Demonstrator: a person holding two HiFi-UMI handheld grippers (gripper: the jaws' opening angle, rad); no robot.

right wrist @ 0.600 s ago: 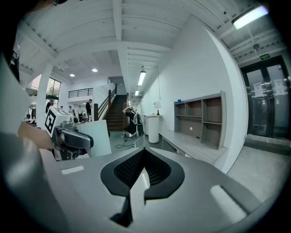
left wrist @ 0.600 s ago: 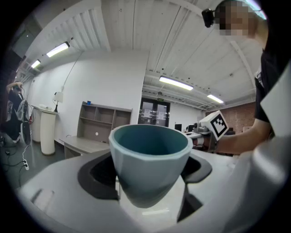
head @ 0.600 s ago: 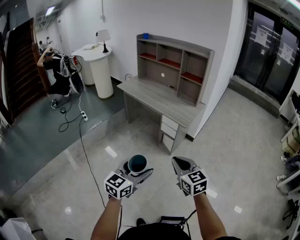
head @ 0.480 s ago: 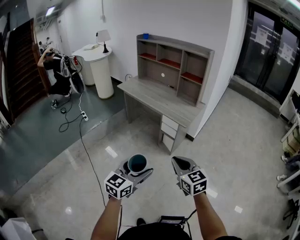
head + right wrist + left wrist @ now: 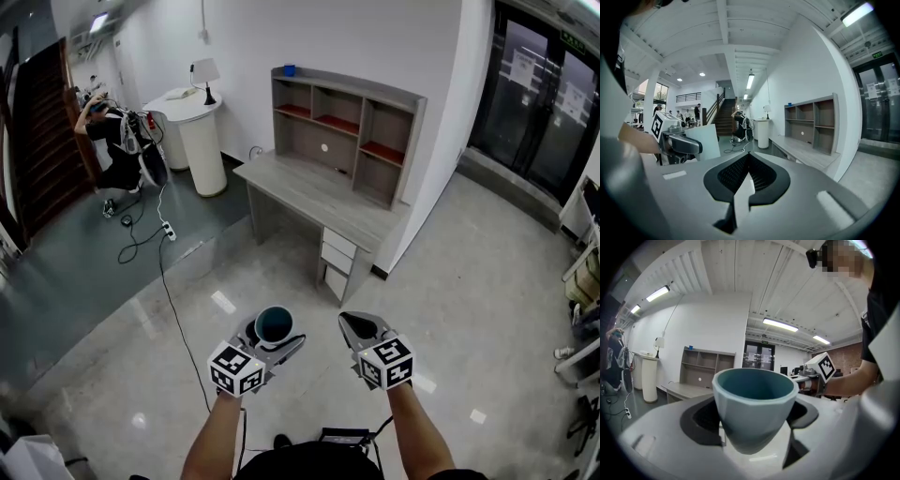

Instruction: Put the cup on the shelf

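Head view: the left gripper [image 5: 267, 352] holds a teal cup [image 5: 274, 324] upright, low over the glossy floor [image 5: 459, 281] just in front of the person. It is well apart from the shelf [image 5: 347, 127] that stands on the grey desk [image 5: 319, 192] by the white wall. The right gripper [image 5: 354, 326] is just beside it.

Left gripper view: the jaws stand wide and clamp the cup's lower body from both sides, rim up.

Right gripper view: the jaws meet, with nothing between them.

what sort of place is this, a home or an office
Most likely an office or lab workspace, not a home: a desk with a shelf unit, tall glass doors, and a white reception-style counter.
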